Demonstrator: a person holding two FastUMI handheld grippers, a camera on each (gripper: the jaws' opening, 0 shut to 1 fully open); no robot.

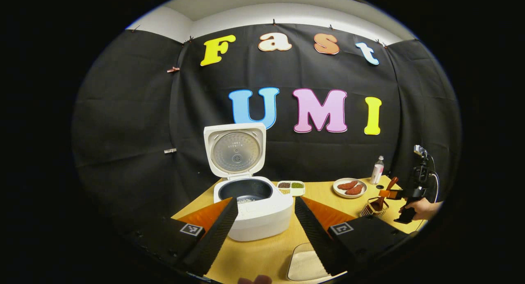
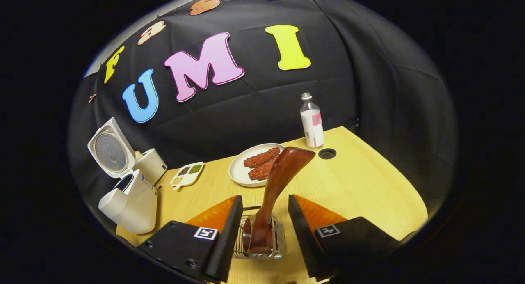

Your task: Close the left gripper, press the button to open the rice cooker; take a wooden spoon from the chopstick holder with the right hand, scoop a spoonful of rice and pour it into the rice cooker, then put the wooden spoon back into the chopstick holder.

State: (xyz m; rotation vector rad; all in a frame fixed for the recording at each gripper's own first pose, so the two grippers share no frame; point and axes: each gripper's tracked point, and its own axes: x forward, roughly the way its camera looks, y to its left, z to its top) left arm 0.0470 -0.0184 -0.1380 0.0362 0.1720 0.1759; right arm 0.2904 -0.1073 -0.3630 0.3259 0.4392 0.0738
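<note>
Wooden spoon (image 2: pixel 274 185) standing in the wire chopstick holder (image 2: pixel 259 239), bowl down, handle leaning up between the fingers of the right claw (image 2: pixel 264 230), spread apart, not touching. Probably light, stiff, smooth; best gripped mid-handle. Left claw (image 1: pixel 266 222) likewise apart before the open rice cooker (image 1: pixel 254 206). Bench (image 2: pixel 361 185) roomy rightward; plate (image 2: pixel 240 169) near.

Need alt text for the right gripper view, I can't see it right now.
The open right gripper straddles a wooden spoon standing in the wire chopstick holder, fingers not touching it. Behind on the table: a plate of meat, a bottle, and the open rice cooker at left.
</note>
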